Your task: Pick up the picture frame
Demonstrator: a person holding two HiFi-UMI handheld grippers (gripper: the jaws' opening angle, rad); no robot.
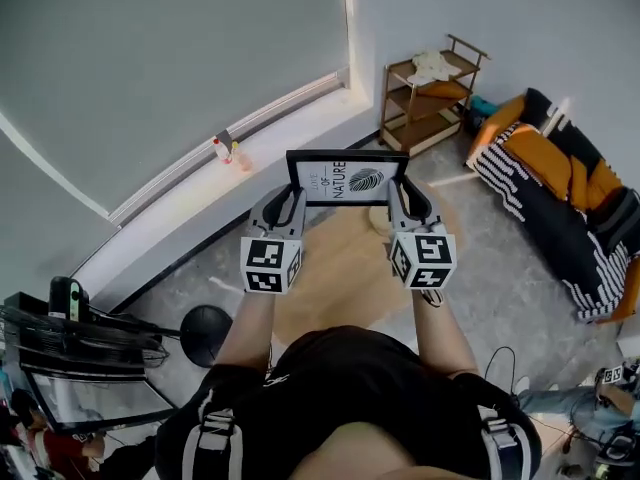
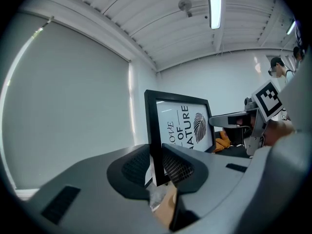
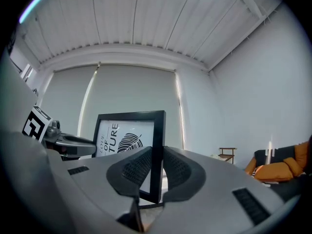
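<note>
Over rug (image 1: 335, 263), level grippers (image 1: 290, 204) (image 1: 405, 201) on frame (image 1: 347, 180)

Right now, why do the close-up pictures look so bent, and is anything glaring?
Left gripper view: wide lens bends straight lines; the ceiling lamp glares. Right gripper view: same bending, dark corners, picture frame sharp. Head view: soft, even light.

The black rectangular picture frame (image 1: 347, 179) is held up in the air, upright and in landscape. Its white print, with "OF NATURE" lettering and a dark leaf, faces the person. The left claw (image 1: 291, 198) pinches its left edge, and the right claw (image 1: 401, 196) pinches its right edge.
</note>
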